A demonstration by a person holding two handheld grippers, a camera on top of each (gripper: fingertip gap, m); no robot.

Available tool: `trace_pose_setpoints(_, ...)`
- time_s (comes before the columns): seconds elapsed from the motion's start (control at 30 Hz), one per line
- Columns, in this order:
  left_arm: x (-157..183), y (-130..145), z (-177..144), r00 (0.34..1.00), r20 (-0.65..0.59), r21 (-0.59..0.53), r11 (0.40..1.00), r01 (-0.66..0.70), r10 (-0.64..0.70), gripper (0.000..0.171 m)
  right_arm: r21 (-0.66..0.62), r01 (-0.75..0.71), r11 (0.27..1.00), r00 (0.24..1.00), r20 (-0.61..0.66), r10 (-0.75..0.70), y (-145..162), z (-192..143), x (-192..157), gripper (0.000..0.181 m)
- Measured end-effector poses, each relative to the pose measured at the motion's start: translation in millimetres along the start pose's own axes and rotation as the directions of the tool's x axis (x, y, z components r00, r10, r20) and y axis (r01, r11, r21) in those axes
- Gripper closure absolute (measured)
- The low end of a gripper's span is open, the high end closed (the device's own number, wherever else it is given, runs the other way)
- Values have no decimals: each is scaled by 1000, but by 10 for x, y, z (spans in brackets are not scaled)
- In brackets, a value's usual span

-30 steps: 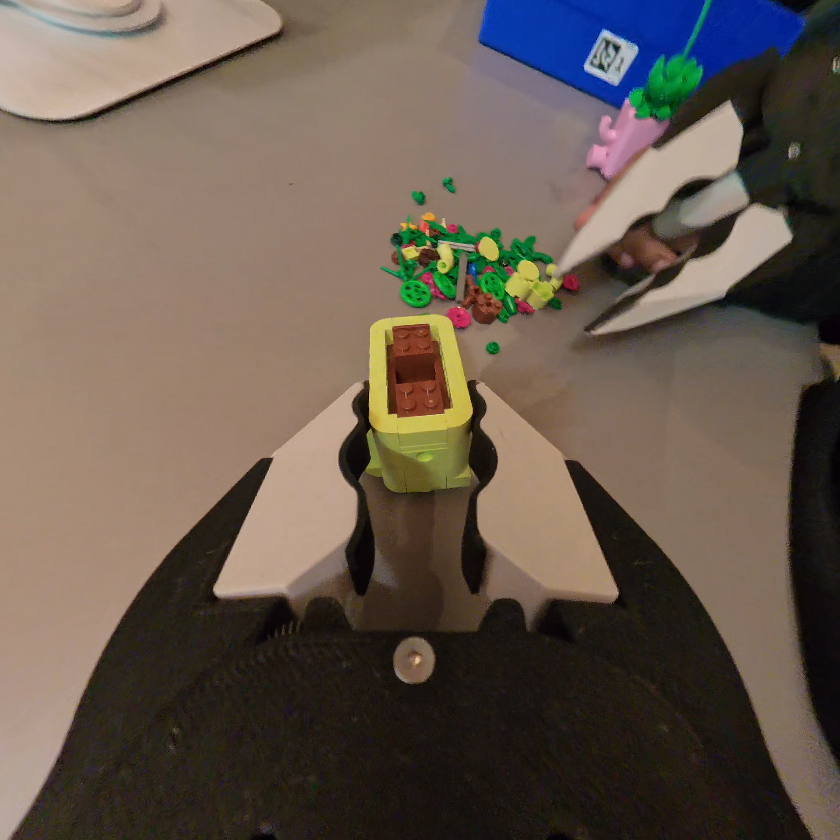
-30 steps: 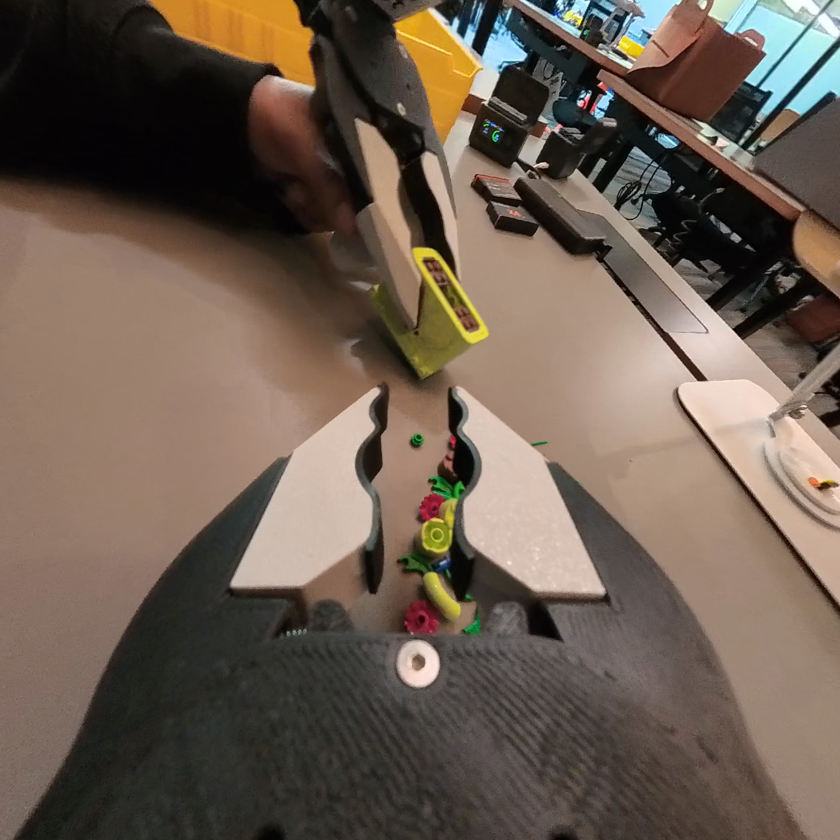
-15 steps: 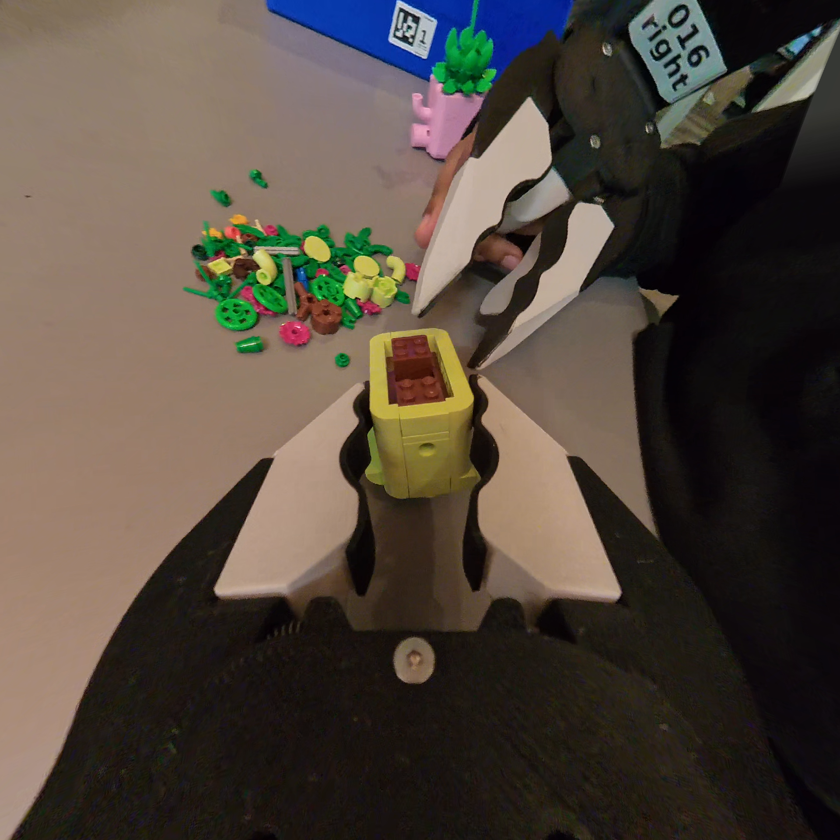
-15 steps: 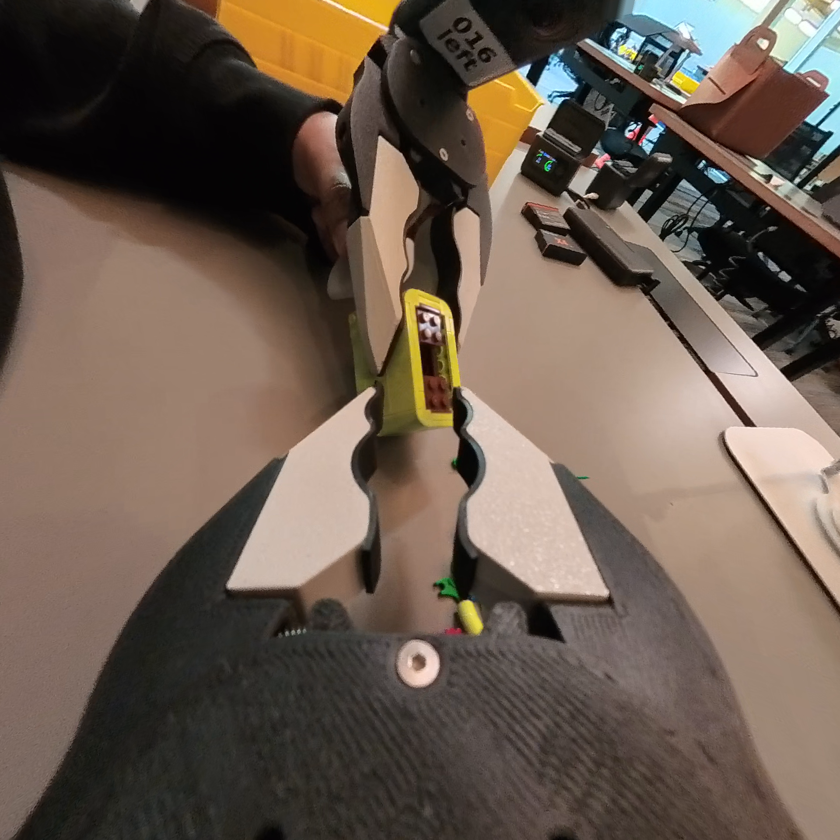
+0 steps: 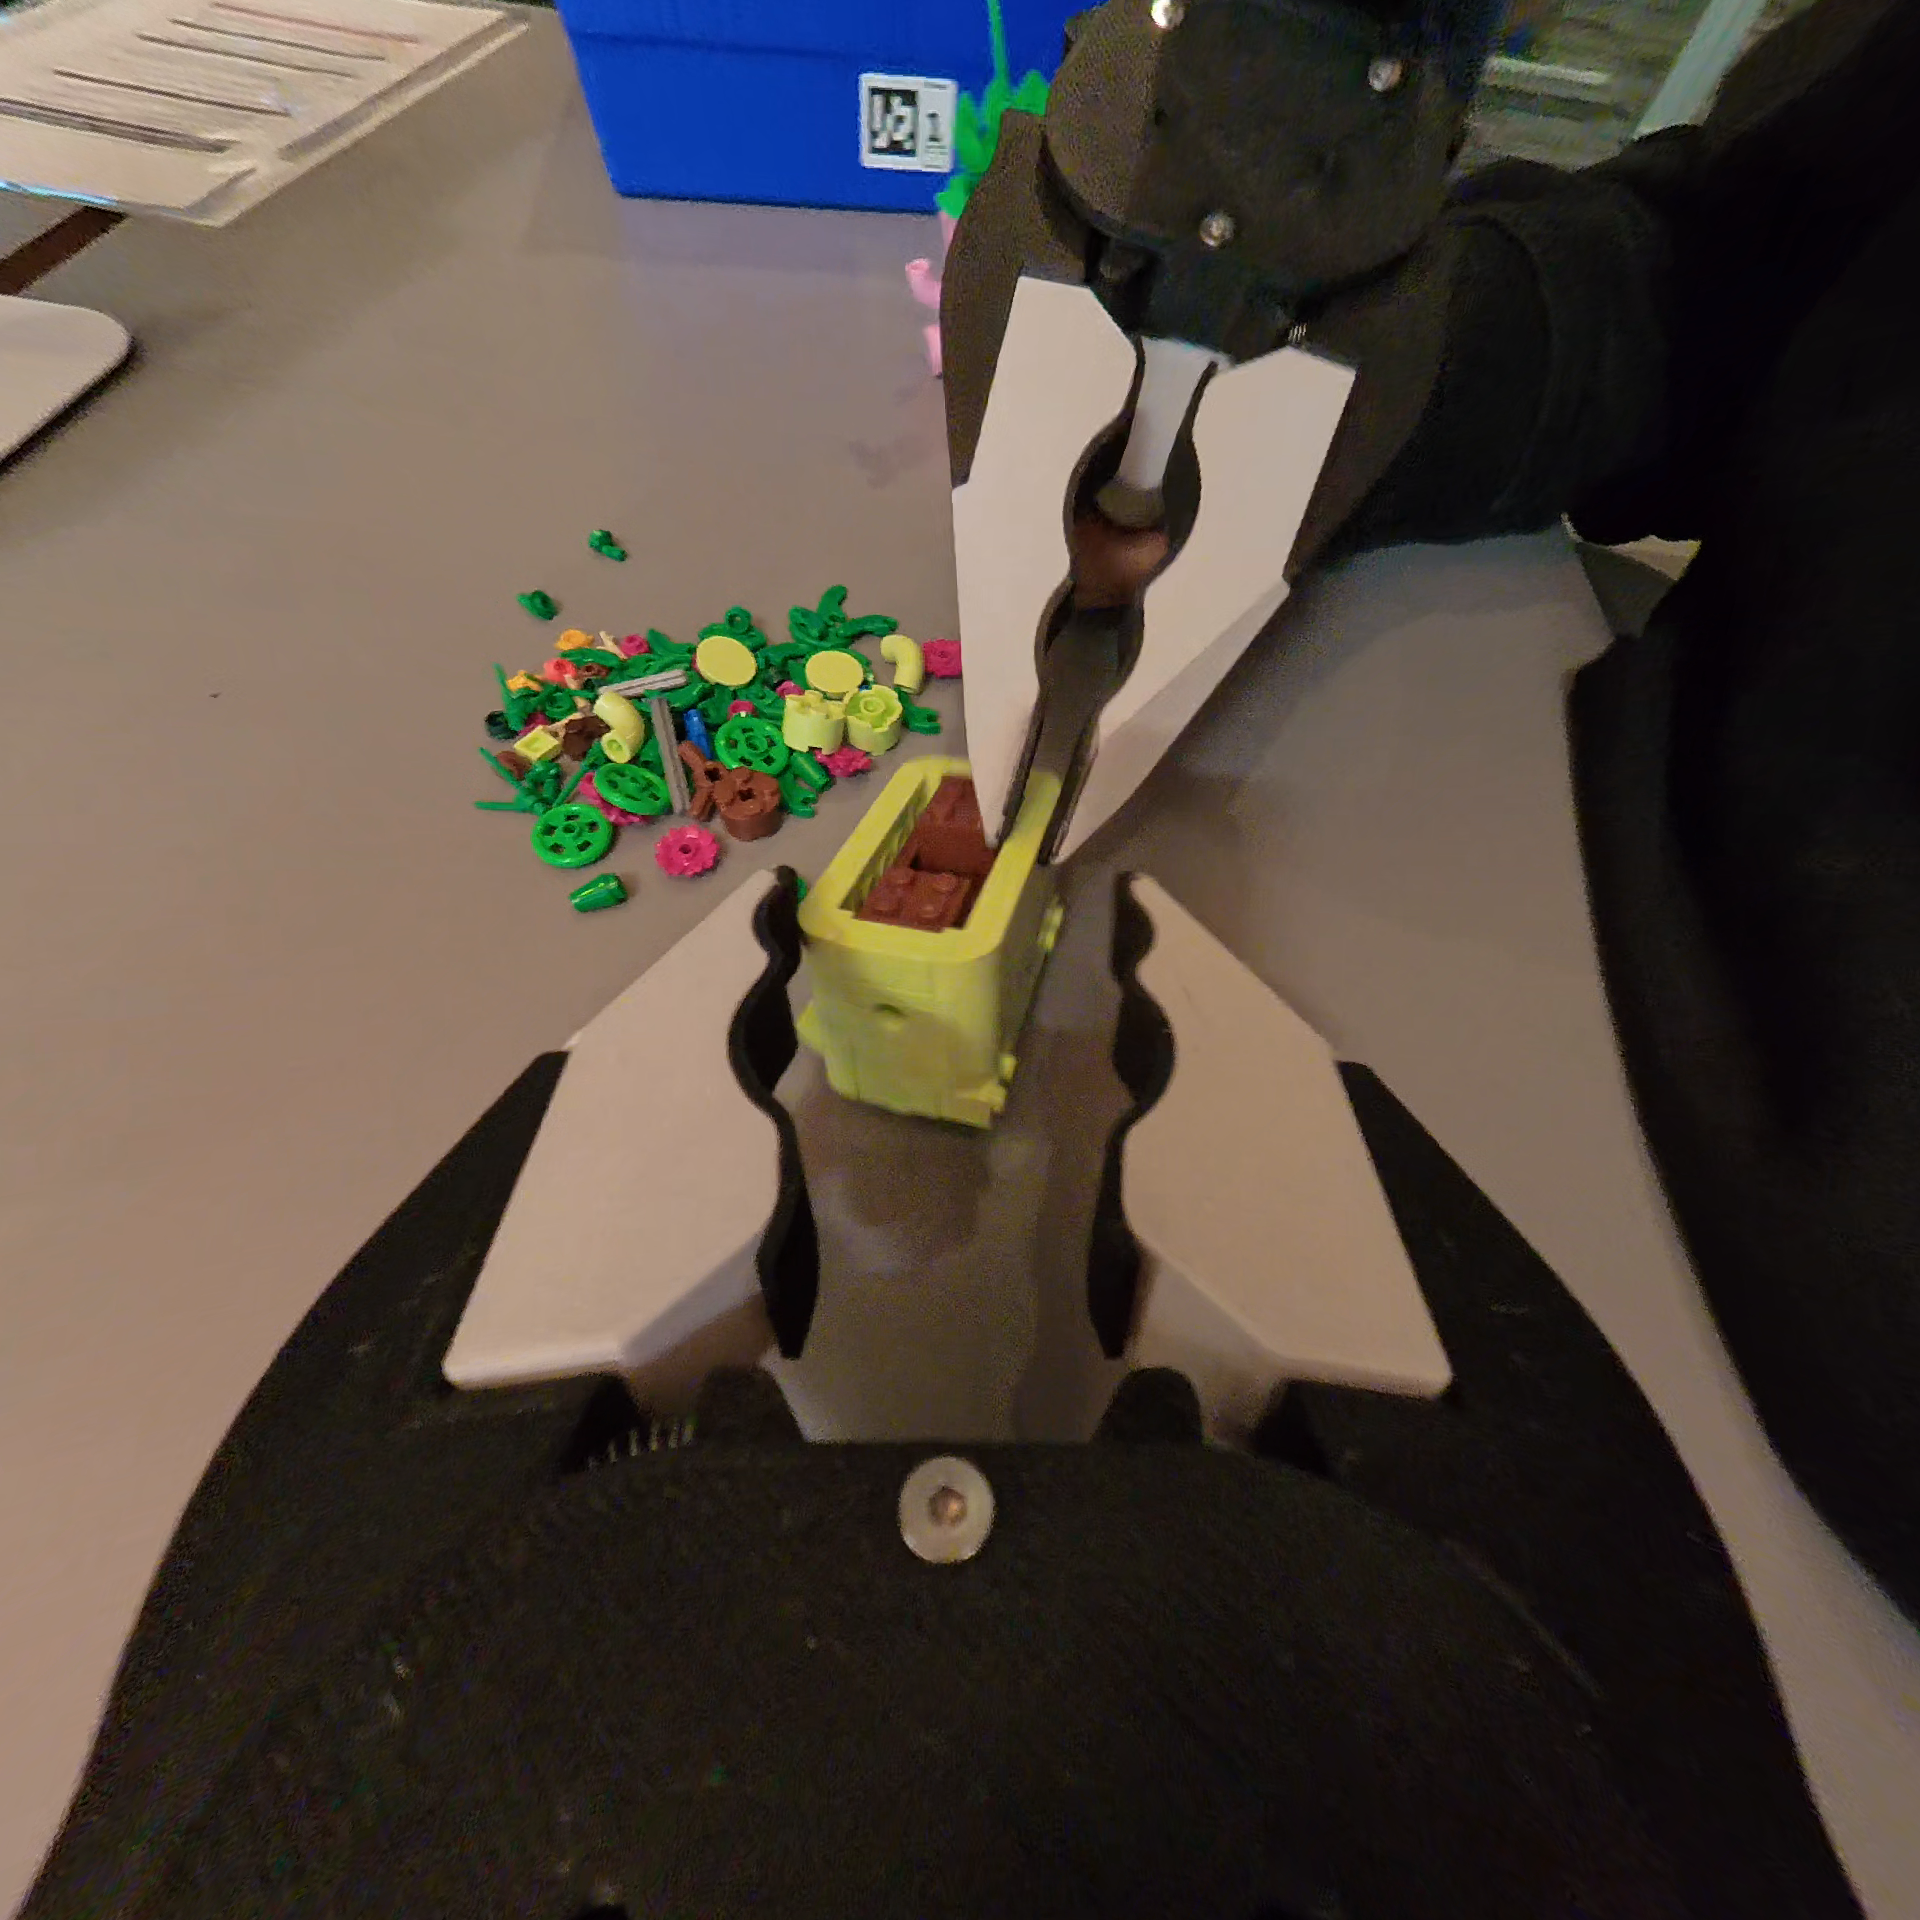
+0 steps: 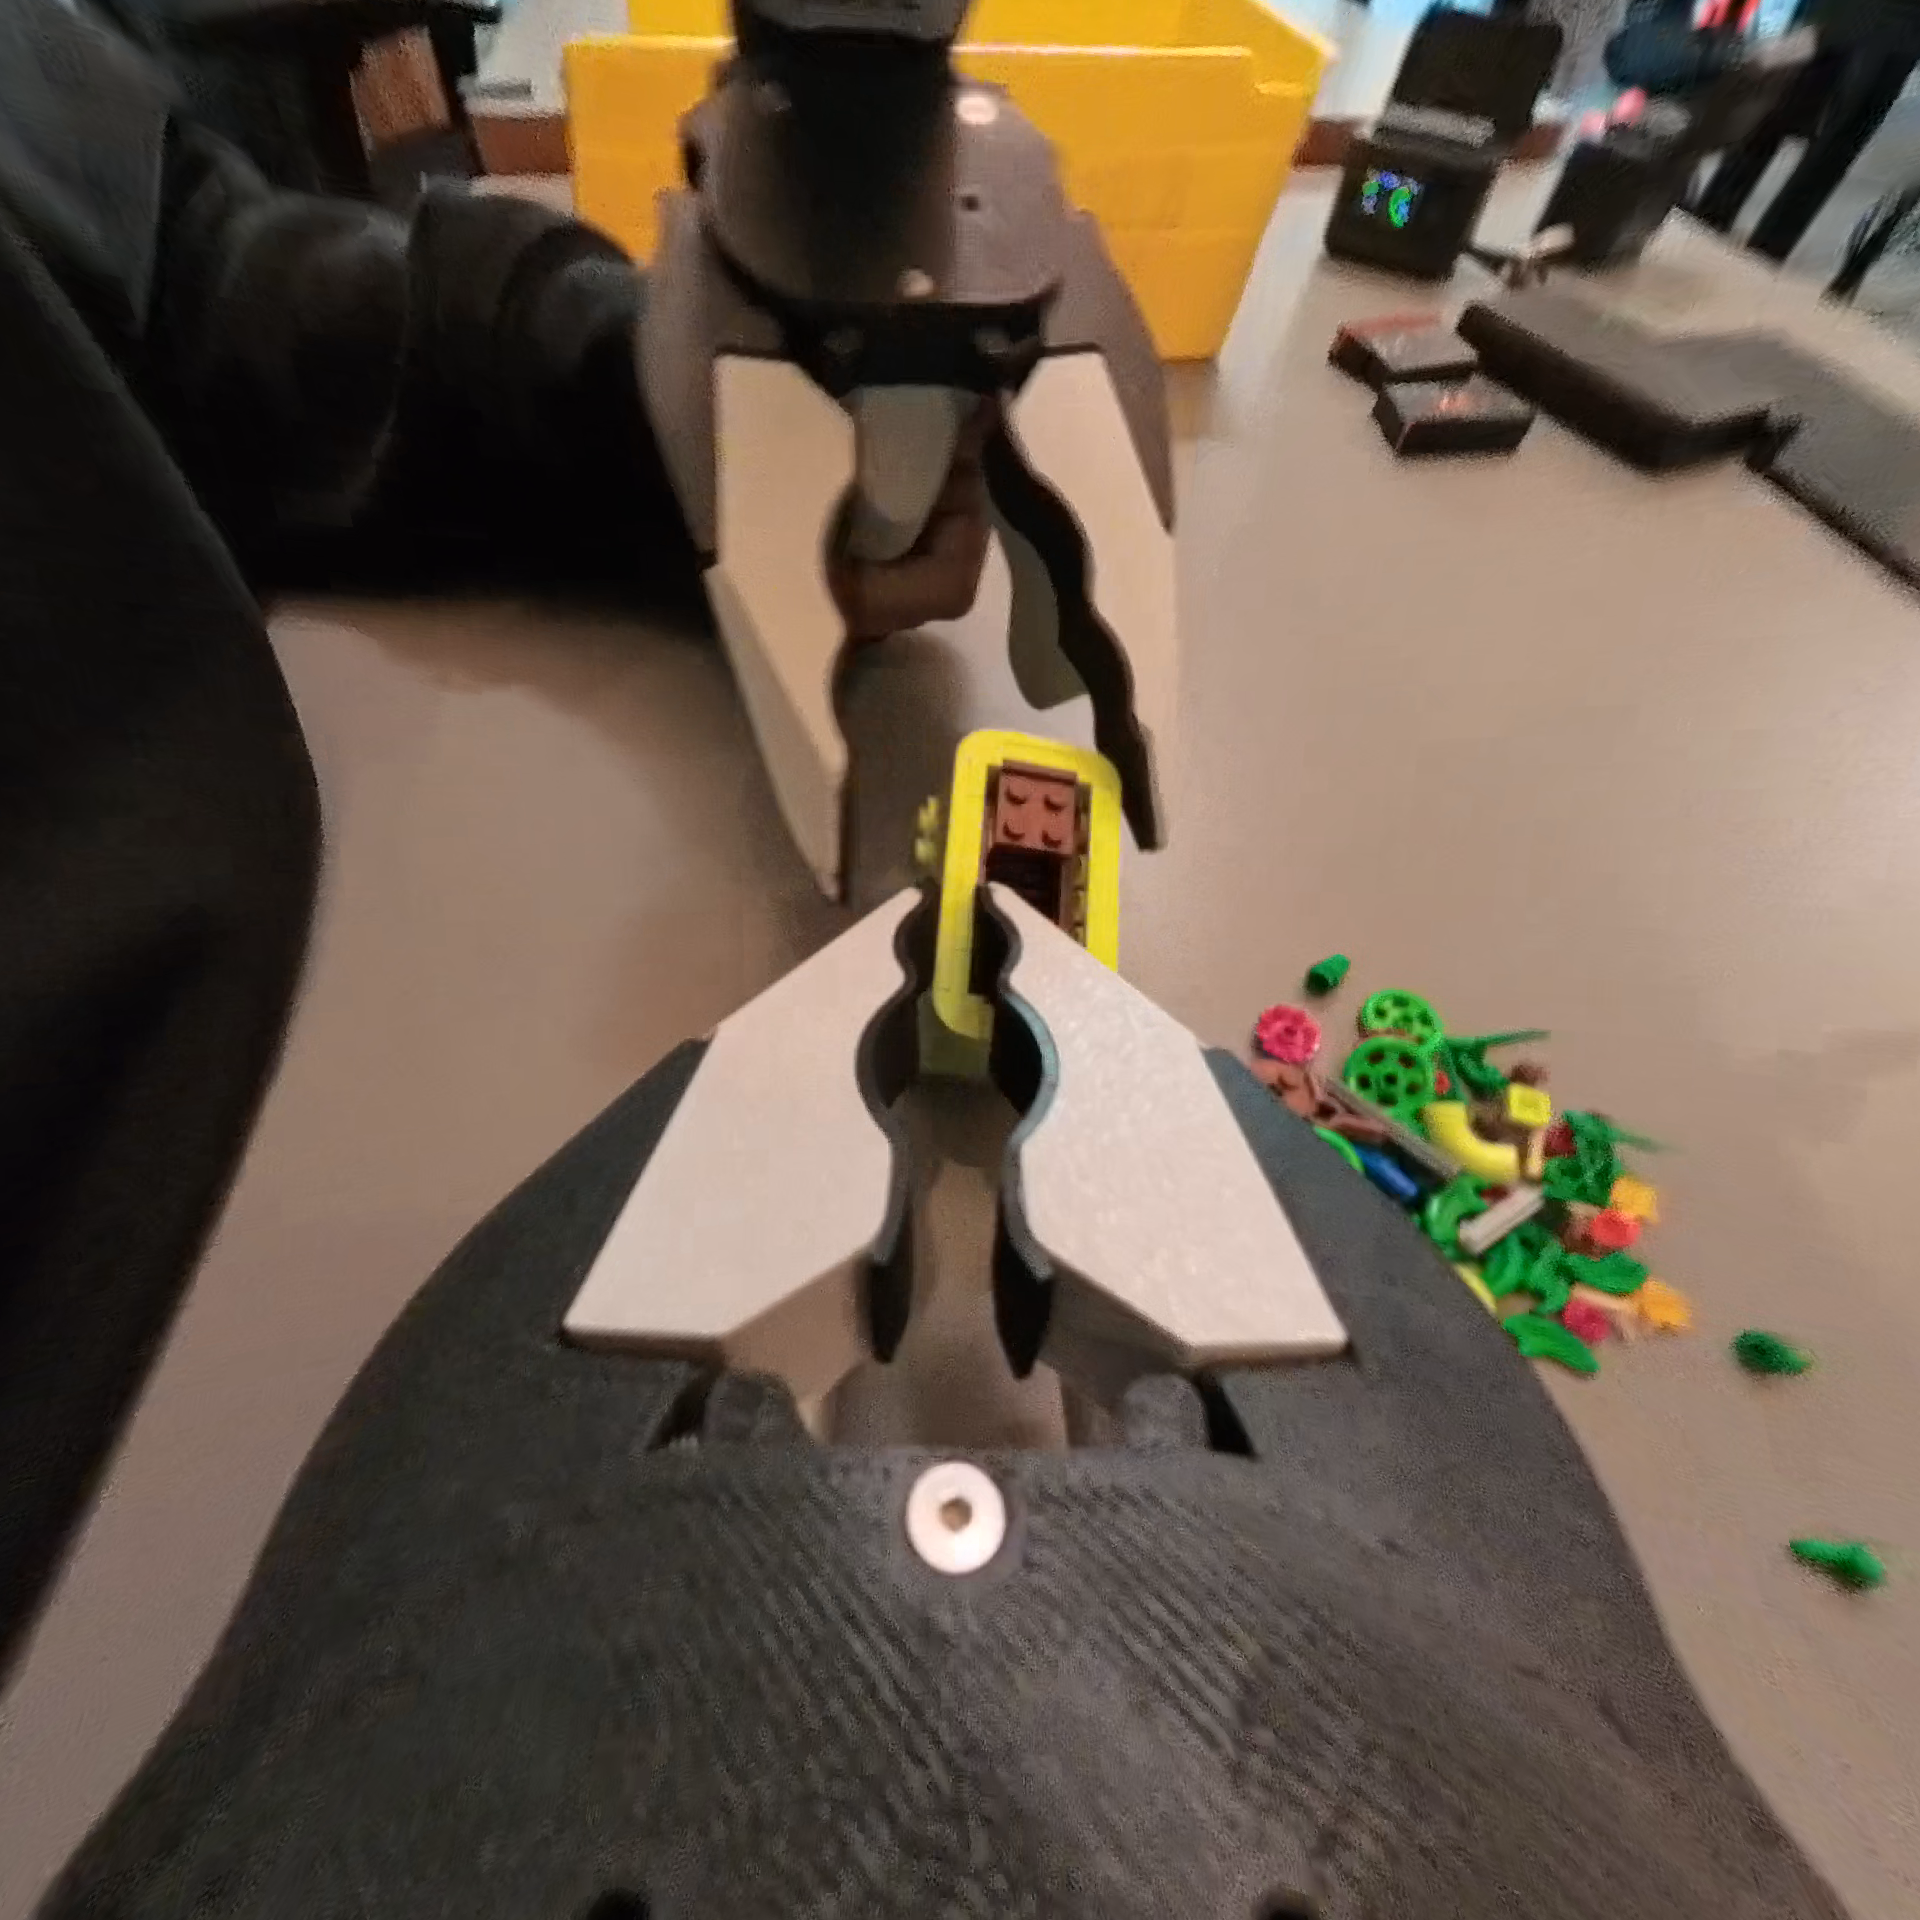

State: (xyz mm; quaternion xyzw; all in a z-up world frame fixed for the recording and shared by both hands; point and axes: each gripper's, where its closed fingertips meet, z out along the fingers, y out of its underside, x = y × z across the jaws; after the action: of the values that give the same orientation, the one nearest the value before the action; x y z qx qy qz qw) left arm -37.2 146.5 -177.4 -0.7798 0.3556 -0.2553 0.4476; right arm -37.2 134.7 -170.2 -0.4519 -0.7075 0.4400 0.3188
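- Grippers meet over a lime-yellow brick planter (image 5: 920, 982) filled with brown bricks (image 5: 930, 868), standing on the grey table (image 5: 260, 935)
- left gripper (image 5: 948, 883) has its jaws spread wide on either side of the planter; the left fingertip is just beside its near corner, the right one stands clear of it
- right gripper (image 5: 1023, 836) comes down from the far side with its jaws pinched on the planter's far right wall, one tip inside over the brown bricks, the other outside; its own view (image 6: 954, 902) shows the tips nearly together on the yellow rim
- pile of small green, pink, yellow and brown brick pieces (image 5: 707, 727) lies on the table, left of the planter and beyond it
- blue bin (image 5: 769, 114) sits at the far edge, with a pink brick figure (image 5: 928, 312) partly hidden behind the right gripper
- yellow bin (image 6: 1174, 177) stands behind the left gripper in the right wrist view
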Motion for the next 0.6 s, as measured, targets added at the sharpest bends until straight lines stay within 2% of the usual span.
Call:
trace_pose_setpoints(0.07, -24, 30, 14, 1000, 13, -22, 1000, 14, -14, 104, 24, -125, 992, 992, 17, 125, -15, -45, 79, 177)
trace_pose_setpoints(0.17, -47, 75, 50, 999, 27, -58, 998, 30, -28, 100, 103, -295, 950, 954, 85, 287, -113, -131, 136, 177)
trace_pose_setpoints(0.27, -42, 46, 59, 997, 12, -40, 996, 79, -78, 100, 168, -492, 854, 863, 224, 454, -228, -182, 123, 177)
trace_pose_setpoints(0.33, 13, -23, 55, 989, -48, 4, 990, 140, -140, 101, 194, -596, 780, 792, 304, 529, -281, -202, 129, 177)
trace_pose_setpoints(0.5, 129, -192, 6, 941, -218, 104, 953, 285, -258, 122, 248, -716, 652, 686, 425, 590, -376, -270, 182, 177)
trace_pose_setpoints(0.6, 120, -227, -27, 932, -244, 130, 943, 306, -269, 129, 273, -684, 676, 719, 406, 564, -393, -287, 191, 177)
